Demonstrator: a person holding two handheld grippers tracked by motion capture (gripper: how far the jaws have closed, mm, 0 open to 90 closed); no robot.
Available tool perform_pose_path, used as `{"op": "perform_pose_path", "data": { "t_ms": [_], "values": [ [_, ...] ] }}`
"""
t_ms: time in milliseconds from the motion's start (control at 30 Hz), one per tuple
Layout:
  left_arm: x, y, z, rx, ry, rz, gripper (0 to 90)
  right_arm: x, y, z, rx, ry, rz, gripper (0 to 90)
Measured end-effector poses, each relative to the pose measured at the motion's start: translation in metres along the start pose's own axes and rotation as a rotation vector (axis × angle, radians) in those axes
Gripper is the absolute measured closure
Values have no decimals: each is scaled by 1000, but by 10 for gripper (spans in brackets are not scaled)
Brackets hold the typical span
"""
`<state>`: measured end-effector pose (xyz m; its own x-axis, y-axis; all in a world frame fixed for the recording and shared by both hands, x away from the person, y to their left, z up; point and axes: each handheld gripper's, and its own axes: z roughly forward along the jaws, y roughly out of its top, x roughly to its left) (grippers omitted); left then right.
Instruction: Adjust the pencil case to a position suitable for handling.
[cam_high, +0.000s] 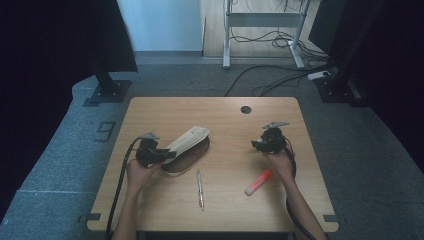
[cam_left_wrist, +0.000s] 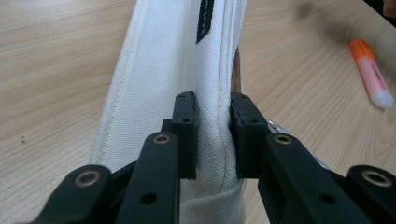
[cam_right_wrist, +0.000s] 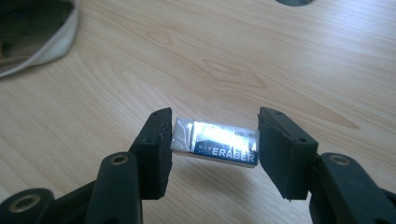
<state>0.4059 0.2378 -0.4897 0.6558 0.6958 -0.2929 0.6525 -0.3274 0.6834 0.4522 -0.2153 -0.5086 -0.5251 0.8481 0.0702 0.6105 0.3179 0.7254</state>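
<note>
The eraser (cam_right_wrist: 215, 144) carried the word "ERASER" in white caps on the dark band of its sleeve, w/ a small brand mark, approx. "deli", at the sleeve's upper right corner. The highlighter (cam_left_wrist: 372, 73) had small print along its barrel, too blurred to read. The pouch (cam_left_wrist: 163, 70) bore a black tag w/ no legible lettering. The carpet left of the table (cam_high: 280, 107) showed a mark resembling a "9".

Grey carpet floor (cam_high: 190, 82), pale wall (cam_high: 160, 25), desk frame (cam_high: 262, 20), loose cables (cam_high: 280, 40), dark curtains (cam_high: 45, 60)
</note>
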Motion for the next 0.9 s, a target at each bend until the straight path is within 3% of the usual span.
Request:
{"op": "perform_pose_path", "data": {
  "t_ms": [900],
  "values": [
    [0,0,-3,-10,-9,6,743,55,26,20,-15,113,-100,455]
  ]
}}
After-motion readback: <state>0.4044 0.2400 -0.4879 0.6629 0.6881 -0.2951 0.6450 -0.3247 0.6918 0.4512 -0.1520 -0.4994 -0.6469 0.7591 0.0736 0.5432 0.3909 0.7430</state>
